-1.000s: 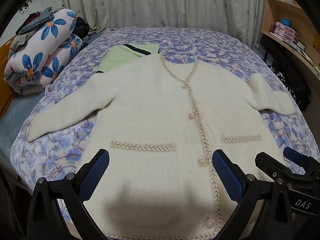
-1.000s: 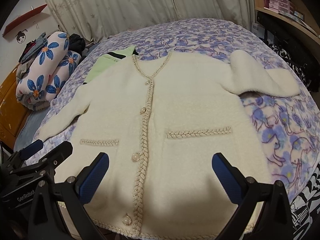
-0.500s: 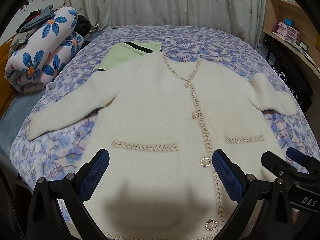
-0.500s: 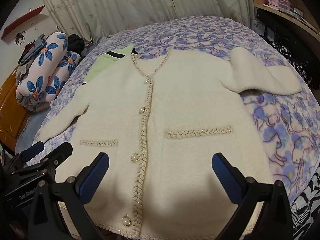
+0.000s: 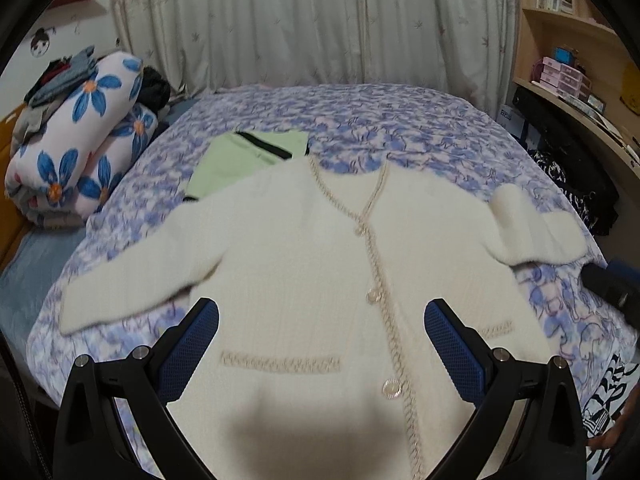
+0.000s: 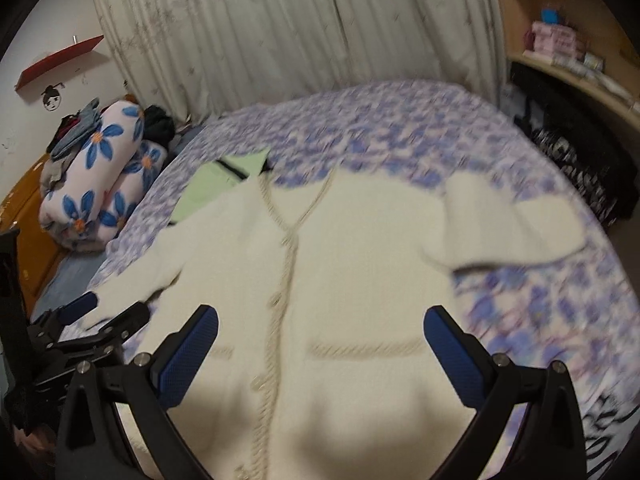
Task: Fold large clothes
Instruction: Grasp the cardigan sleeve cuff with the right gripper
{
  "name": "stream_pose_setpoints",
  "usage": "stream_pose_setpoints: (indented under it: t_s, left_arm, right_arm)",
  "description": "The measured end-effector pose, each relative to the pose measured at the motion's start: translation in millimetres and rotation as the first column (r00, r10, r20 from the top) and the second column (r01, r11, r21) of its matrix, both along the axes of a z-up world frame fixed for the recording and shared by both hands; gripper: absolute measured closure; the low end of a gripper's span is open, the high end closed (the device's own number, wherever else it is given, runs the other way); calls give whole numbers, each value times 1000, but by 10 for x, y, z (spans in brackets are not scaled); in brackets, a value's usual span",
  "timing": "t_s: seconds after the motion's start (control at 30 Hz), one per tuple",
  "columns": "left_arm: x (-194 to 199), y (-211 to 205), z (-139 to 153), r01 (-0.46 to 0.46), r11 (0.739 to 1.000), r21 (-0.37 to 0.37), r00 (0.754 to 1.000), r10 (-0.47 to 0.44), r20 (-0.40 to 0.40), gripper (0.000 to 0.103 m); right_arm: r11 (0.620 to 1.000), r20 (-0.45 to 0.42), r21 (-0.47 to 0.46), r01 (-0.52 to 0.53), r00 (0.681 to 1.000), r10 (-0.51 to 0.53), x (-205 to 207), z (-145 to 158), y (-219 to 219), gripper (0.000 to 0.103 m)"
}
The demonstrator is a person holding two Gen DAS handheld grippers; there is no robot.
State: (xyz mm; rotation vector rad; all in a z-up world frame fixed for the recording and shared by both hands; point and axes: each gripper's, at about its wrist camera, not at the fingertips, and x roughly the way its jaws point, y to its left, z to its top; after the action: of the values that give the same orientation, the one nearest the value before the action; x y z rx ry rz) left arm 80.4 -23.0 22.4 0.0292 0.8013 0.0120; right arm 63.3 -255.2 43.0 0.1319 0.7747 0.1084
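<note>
Cream fleece made up the cardigan [image 5: 304, 288], which lay spread front-up on the bed [image 5: 420, 136], its hem at the near edge and its V-neck toward the far side. A braided placket with pearly buttons [image 5: 375, 295] ran down its front, and braid trimmed both pockets. One sleeve [image 5: 136, 280] stretched out flat toward the left edge of the bed; the other sleeve [image 5: 536, 232] was folded back on itself near the right edge. A pale green garment [image 5: 240, 160] lay partly under the cardigan's far left shoulder.

The left gripper [image 5: 322, 344] hovered above the lower front of the cardigan, its blue-padded fingers [image 5: 188, 350] spread wide and holding nothing. The right gripper [image 6: 320, 352] hung likewise over the hem area, fingers [image 6: 454, 354] wide apart and empty; that view was blurred.

A rolled quilt with blue flowers [image 5: 80, 136] sat at the far left corner of the bed, before the pale curtains [image 5: 312, 20].
</note>
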Motion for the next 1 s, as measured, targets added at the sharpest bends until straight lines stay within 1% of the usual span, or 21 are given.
stream_pose_setpoints:
  t_s: [0.1,0.2,0.33,0.4,0.5,0.6,0.7,0.73,0.77,0.8,0.83,0.87,0.97,1.0]
  left_arm:
    - [142,-76,82,6,1000,4,1000,-6,19,1]
    - [297,-170,148,20,1000,-3,998,-20,58,1]
    - [507,-331,180,31,999,22,995,-32,90,1]
    - [600,-397,178,52,999,2,994,-52,91,1]
    - [737,-494,146,77,996,-36,993,-74,96,1]
    - [865,-617,87,79,996,-33,992,-75,102,1]
    - [1030,-738,-39,86,995,-41,993,-82,90,1]
    - [1097,-780,-99,90,994,-54,993,-86,77,1]
    - [1133,-804,-155,93,994,-64,994,-89,64,1]
    - [1209,-853,-225,96,993,-74,994,-92,53,1]
    - [1284,-909,-301,96,993,-74,995,-92,47,1]
    - [1340,-954,-368,94,993,-66,995,-91,43,1]
    - [1537,-1096,-617,86,995,-45,996,-85,17,1]
    - [1607,-1131,-710,82,996,-45,997,-82,1,1]
  right_arm:
    - [999,19,-26,21,1000,-21,121,155,-155,0]
    - [995,53,-73,75,996,-71,250,295,-367,0]
    - [982,85,-137,133,989,-122,399,337,-600,0]
    - [973,82,-162,163,985,-151,497,300,-727,0]
    - [966,66,-168,198,980,-189,634,178,-943,0]
    - [959,57,-158,234,972,-227,746,19,-1207,0]
    - [955,14,-121,269,963,-270,894,-184,-1493,0]
    - [952,-27,-90,294,954,-297,992,-312,-1674,0]
    - [946,-57,-79,315,946,-319,1041,-397,-1762,0]
    - [932,-97,-67,357,927,-362,1130,-537,-1951,0]
    - [927,-116,-57,371,919,-376,1173,-633,-2047,1]
    - [915,-140,-49,400,904,-403,1231,-757,-2195,1]
    - [884,-198,-9,468,865,-460,1316,-1052,-2543,9]
    - [867,-223,5,498,846,-485,1347,-1177,-2706,13]
